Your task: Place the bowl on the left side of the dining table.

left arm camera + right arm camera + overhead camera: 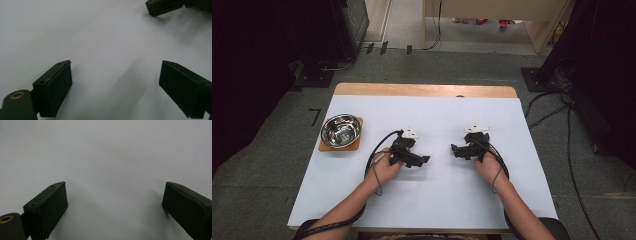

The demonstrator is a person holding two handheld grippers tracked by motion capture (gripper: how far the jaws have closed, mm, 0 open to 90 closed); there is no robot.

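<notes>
A steel bowl (341, 130), round, shiny and upright with its mouth open to the ceiling, sits on a square wooden coaster (326, 146) at the left edge of the white table top (447, 195), about midway between the near and far sides.

My table (512, 200) fills centre of frame, white sheet over it, bare wood strip (422, 90) along far edge. Grey carpet (462, 65) all around. Upper left: dark cabinet (347, 25), black stand base (314, 77) beside it. Right edge: black equipment (602, 75), loose cables (569, 150) snaking down over floor. Top centre: pale wooden furniture (492, 10), cord (438, 30) hanging at its left leg. Light soft, even, from above; both side edges of frame deep in shadow.
</notes>
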